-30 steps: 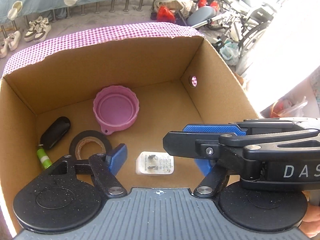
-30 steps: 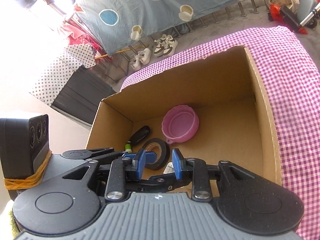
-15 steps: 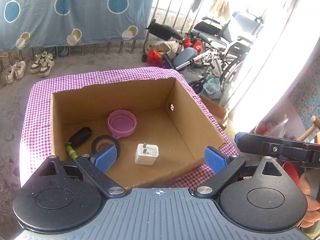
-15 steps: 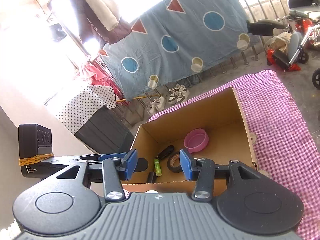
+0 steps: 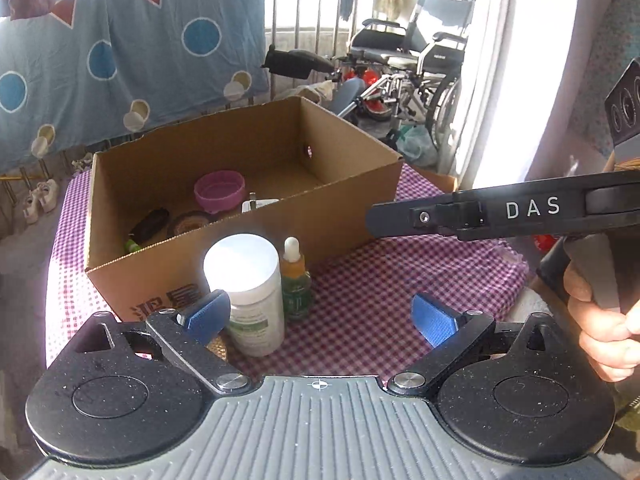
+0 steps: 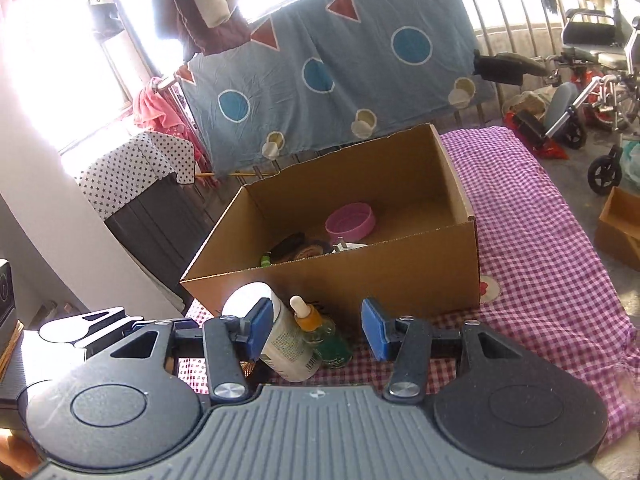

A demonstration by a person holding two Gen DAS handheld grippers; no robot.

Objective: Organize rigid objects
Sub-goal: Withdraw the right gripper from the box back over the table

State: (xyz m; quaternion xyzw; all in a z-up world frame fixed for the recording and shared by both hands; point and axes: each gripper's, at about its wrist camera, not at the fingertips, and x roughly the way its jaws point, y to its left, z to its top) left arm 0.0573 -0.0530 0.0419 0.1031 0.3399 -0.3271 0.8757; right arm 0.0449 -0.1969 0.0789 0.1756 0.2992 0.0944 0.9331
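Two things are not yet in the cardboard box (image 5: 240,216): a white jar (image 5: 248,292) and a small dropper bottle (image 5: 296,280), standing side by side on the checked cloth (image 5: 400,280) of the counter, just in front of the box's near wall, low and left of centre in both views.

The left tool (image 5: 320,316) has just been opening and now stands spread wide, nothing between its pads; the jar sits just beside its left pad. The right tool (image 6: 318,334) has also been opening, is part spread, and holds nothing, though jar (image 6: 288,344) and bottle (image 6: 316,328) show between its pads in its own view.

We judge the next pick is one of these two. Since they nearly touch, we should come in from the open side, take one only, and grip the jar across its round body below the lid, squarely, so that it does not roll out.

The jar is smooth plastic, cylindrical, with a flat, glare-bright lid and a printed label. The bottle looks like green glass with amber shoulders and a soft white bulb: slim and easy to tip. The box is plain corrugated card; inside lie a pink ribbed lid (image 5: 220,190), a white plug (image 5: 256,204), a tape roll (image 5: 188,222) and dark things.
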